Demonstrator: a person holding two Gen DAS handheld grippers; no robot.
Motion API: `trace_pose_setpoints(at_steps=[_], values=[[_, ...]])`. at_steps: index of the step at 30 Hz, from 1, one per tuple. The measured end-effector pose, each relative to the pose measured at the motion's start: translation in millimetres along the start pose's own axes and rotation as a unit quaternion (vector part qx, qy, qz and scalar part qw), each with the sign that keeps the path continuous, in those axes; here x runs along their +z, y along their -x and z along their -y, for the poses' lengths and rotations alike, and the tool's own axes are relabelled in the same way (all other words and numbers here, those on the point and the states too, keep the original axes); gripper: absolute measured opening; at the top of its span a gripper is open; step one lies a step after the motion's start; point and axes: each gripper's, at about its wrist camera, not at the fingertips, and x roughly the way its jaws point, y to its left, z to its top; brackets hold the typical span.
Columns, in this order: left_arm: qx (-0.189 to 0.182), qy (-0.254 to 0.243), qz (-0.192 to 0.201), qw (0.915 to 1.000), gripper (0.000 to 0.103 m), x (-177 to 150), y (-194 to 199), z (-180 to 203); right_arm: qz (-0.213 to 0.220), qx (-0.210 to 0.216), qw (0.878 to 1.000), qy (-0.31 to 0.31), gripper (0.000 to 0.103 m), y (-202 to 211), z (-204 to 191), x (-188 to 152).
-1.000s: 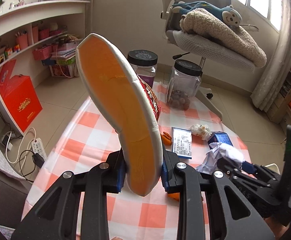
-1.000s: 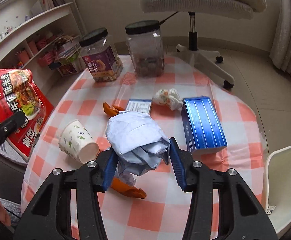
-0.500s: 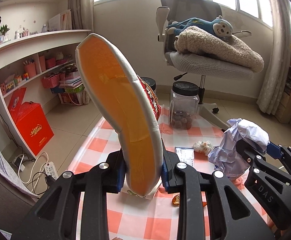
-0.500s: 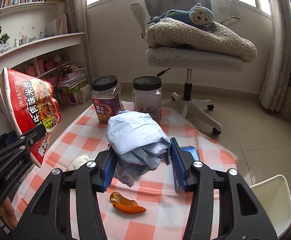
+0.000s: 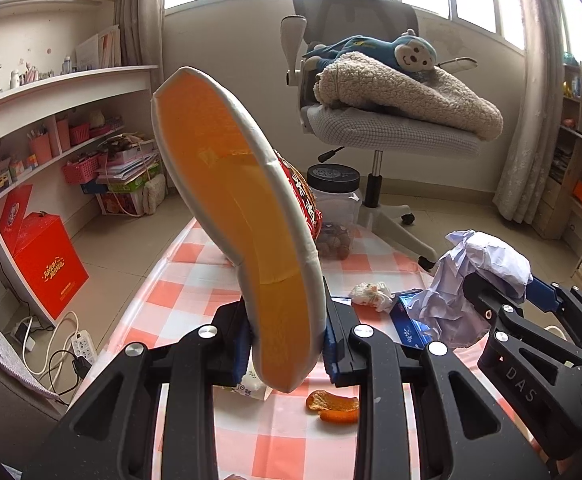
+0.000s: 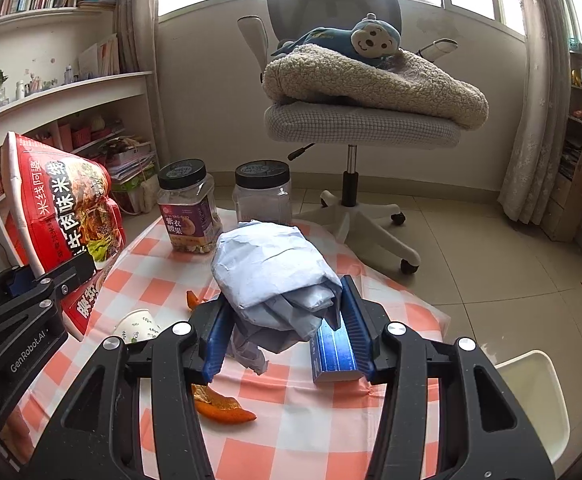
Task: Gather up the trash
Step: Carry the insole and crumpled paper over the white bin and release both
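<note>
The office chair (image 6: pixel 355 120) filled the upper centre of both views, a fleece blanket (image 6: pixel 375 84) heaped on its seat with a blue monkey toy (image 6: pixel 355 38) on top. Below it, the checked worktop (image 6: pixel 275 436) ran across the lower half of each frame. You had your left tongs (image 5: pixel 287 344) pinched on the rim of a squashed noodle bowl (image 5: pixel 243 216), which stood tilted up through the middle of the left wrist frame with its orange inside facing the camera; from the right wrist camera its red printed side showed at the left edge. Your right tongs (image 6: pixel 287 328) were clamped on a crumpled wad of pale blue paper (image 6: pixel 271 272), held above the worktop at frame centre. Two black-lidded jars (image 6: pixel 189 208) stood side by side at the far end of the worktop, just above the wad in the right wrist frame. A blue box (image 6: pixel 335 354) lay on the cloth, partly behind the right finger. A paper cup (image 6: pixel 137 326) lay on its side in the lower left, near the bowl. One piece of orange peel (image 6: pixel 223 404) sat low in the frame between the fingers, and a small crumpled wrapper (image 5: pixel 371 294) lay right of centre in the left wrist view, beside the blue box.
</note>
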Motion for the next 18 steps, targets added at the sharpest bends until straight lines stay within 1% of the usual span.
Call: trace_pose_setpoints(at_steps=[18], values=[[-0.051,-0.028,0.005,0.9983,0.028,-2,3,58,0.001,-0.054,0.998,-0.026,0.048,24,64,-5]])
